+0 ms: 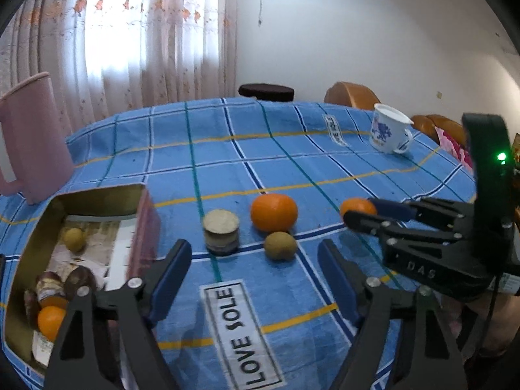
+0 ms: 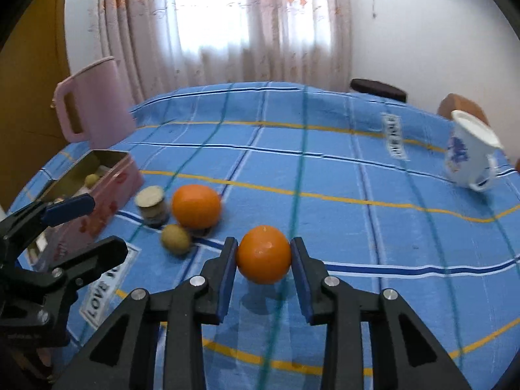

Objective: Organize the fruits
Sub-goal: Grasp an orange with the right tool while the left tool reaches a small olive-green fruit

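Right tongs (image 2: 264,255), black arms with blue pads, clamped on small round smooth orange (image 2: 263,254), pads pressing its left and right sides; no clear long axis, stem end not discernible. Its underside is out of sight, so contact with the blue checked tablecloth (image 2: 357,178) cannot be told. In left wrist view same orange (image 1: 357,207) is half hidden behind right tongs' pads (image 1: 390,209).

Left tongs (image 1: 255,271) spread wide apart, holding nothing, over white "LOVE SOLE" label (image 1: 242,334).

Ahead-left of right tongs: fuzzy brown oval kiwi (image 2: 175,239), long axis roughly sideways, blurred; just behind it larger flattened orange (image 2: 196,206), touching or nearly so, cannot tell. Left of that, short round jar with pale lid (image 2: 152,205), upright, contents unclear.

Left of left tongs: gold-lined rectangular tin box with pink outer wall (image 1: 143,224), open, near end cut off by tong arm; inside a small yellow-green fruit (image 1: 74,240), an orange (image 1: 50,321), dark wrapped items hard to make out.

Far left pink plastic pitcher (image 1: 32,136), upright. Far right white enamel mug with blue flowers (image 1: 388,133), motion-blurred in the right view.
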Demonstrator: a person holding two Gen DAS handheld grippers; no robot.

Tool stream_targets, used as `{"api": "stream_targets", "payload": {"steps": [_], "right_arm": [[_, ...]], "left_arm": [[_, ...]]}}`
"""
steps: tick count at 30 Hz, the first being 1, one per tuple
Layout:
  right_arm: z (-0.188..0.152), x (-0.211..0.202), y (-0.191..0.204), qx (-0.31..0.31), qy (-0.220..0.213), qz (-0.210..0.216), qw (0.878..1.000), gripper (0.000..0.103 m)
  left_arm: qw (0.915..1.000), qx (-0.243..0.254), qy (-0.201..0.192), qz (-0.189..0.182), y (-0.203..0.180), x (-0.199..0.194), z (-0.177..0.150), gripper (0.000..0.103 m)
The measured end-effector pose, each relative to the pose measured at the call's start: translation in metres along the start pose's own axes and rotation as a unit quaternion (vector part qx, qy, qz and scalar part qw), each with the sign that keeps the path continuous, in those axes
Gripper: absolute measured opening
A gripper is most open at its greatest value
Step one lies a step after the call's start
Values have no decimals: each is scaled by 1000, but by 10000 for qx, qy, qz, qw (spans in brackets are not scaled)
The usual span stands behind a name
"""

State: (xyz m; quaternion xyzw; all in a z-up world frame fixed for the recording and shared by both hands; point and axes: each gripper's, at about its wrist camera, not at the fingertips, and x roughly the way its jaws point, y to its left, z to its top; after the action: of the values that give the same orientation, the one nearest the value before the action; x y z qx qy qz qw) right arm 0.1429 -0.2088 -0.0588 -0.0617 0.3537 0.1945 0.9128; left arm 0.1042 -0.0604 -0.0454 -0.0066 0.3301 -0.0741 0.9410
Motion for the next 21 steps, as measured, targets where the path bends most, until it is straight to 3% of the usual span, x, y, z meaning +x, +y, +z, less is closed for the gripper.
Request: {"api": "stream_targets", "payload": {"steps": [11, 16, 18, 21], "right_arm": [[1, -3, -7, 27, -149, -21, 9999, 35], [2, -4, -9, 80, -165, 24, 9998, 35], [2, -3, -9, 71, -141, 56, 9999, 35], [2, -1, -10, 69, -92, 96, 9999, 35]], "left_arm": [[9969, 143, 751, -209, -23, 43, 5, 52], [9952, 130, 955, -161, -26, 55, 6, 40], [9950, 148, 981, -137, -25, 58, 7, 40], [9939, 103, 1070, -233, -23, 62, 7, 30]]}}
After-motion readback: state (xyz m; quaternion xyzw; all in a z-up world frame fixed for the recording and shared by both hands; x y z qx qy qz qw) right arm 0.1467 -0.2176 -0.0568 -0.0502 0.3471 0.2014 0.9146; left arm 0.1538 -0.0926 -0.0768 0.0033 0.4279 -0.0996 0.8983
